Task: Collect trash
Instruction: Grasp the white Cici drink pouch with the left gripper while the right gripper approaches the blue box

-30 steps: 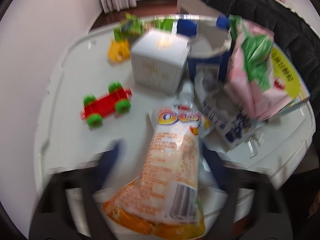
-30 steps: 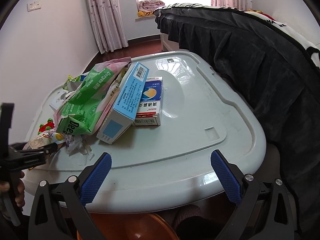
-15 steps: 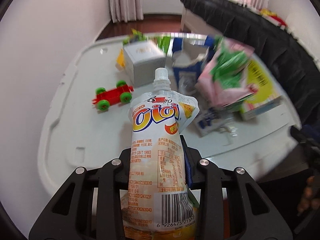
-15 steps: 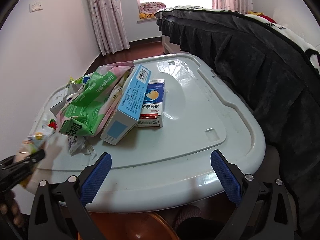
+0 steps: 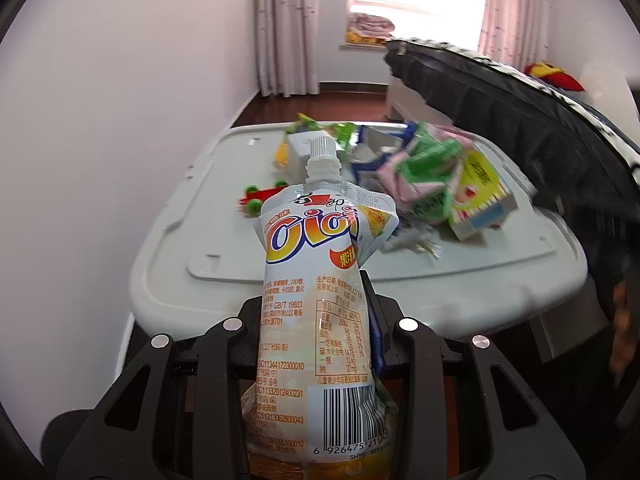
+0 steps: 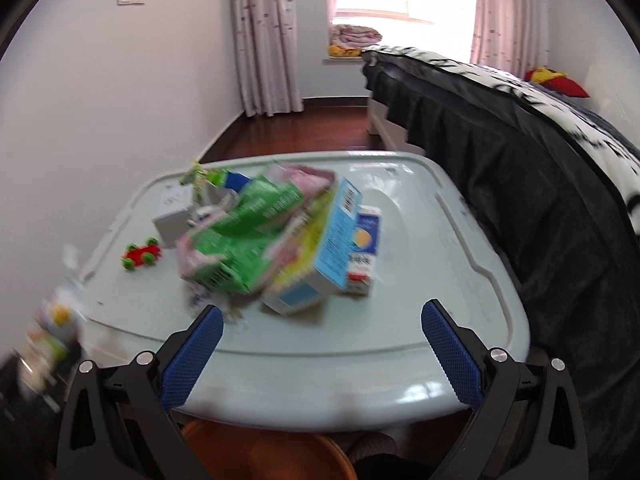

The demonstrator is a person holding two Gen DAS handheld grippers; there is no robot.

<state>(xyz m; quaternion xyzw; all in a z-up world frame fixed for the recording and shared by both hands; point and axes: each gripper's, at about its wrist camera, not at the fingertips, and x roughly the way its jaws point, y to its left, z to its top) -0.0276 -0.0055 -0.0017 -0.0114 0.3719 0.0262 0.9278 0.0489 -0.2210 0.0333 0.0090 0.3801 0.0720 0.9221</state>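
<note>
Presently, left tongs [image 5: 316, 320]: closed within the last second on 1 spouted Cici drink pouch [image 5: 320, 280], held upright, cap up, in front of the pale worktop [image 5: 460, 276]. Right tongs [image 6: 320, 344]: spread wide, nothing between the blue pads [image 6: 192, 354]. On worktop: green-pink wrapper [image 6: 240, 240], blue carton [image 6: 340, 236], red toy car [image 6: 141, 257]. Orange basin [image 6: 264, 456] below the worktop's near edge.

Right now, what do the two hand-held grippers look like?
Both match: the right hand-held gripper has black angular plastic linkage arms with round silver rivets and blue cross-hatched finger pads. The left hand-held gripper shows the same black frame, silver rivets and a blue pad edge.
</note>
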